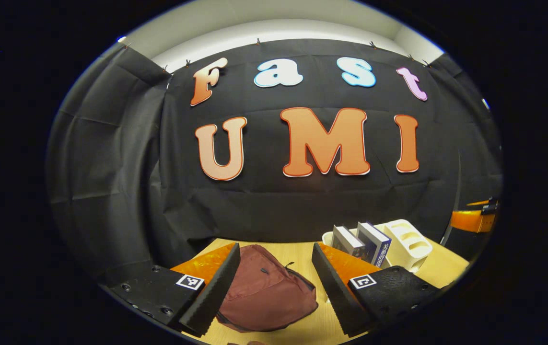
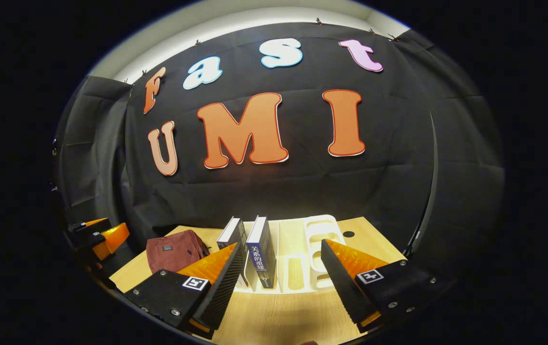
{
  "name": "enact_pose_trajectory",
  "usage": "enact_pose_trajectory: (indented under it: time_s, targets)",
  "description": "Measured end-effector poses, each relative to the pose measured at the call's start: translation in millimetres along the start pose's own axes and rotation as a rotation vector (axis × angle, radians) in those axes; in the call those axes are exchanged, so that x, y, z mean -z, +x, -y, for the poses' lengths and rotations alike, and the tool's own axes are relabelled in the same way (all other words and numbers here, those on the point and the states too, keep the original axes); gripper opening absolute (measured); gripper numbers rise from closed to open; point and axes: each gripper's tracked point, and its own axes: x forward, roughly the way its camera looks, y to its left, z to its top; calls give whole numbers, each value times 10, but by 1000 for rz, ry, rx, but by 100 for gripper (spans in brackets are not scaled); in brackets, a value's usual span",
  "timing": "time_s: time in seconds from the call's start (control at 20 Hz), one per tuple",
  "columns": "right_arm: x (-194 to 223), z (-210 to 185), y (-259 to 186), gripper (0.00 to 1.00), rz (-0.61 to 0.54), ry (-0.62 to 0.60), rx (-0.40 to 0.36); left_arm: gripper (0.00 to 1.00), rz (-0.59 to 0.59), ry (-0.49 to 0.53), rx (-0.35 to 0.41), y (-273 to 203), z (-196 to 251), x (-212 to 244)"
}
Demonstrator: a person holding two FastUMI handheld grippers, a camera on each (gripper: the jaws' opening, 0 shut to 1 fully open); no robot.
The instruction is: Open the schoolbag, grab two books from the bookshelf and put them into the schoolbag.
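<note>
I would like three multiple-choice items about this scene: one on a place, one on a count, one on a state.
1. Where does the schoolbag lie relative to the bookshelf in the right gripper view?
A. To its left
B. To its right
C. On top of it

2. How many books stand in the bookshelf?
A. One
B. Two
C. Four

3. How is the left hand-held gripper?
A. Shut on the schoolbag
B. Shut on a book
C. Open, holding nothing

Answers: 1 A, the bag lies on the table left of the rack. 2 B, a first book and a second book stand side by side. 3 C, its fingers are wide apart.
</note>
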Motion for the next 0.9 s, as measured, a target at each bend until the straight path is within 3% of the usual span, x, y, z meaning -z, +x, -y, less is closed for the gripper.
enact_pose_trajectory:
  time_s: [0.05, 0.2, 0.65, 0.9]
  targets:
    - [32, 12, -10, 96, -8, -6, 5, 94, -21, 32, -3, 2, -18, 99]
    - [167, 99, -54, 96, -44, -10, 22, 96, -119, 151, -4, -26, 7, 507]
    - [479, 635, -288, 96, -144, -38, 139, 97, -375, 496, 121, 13, 532, 1980]
    - [633, 927, -450, 96, -201, -41, 201, 98, -448, 675, 155, 173, 720, 2485]
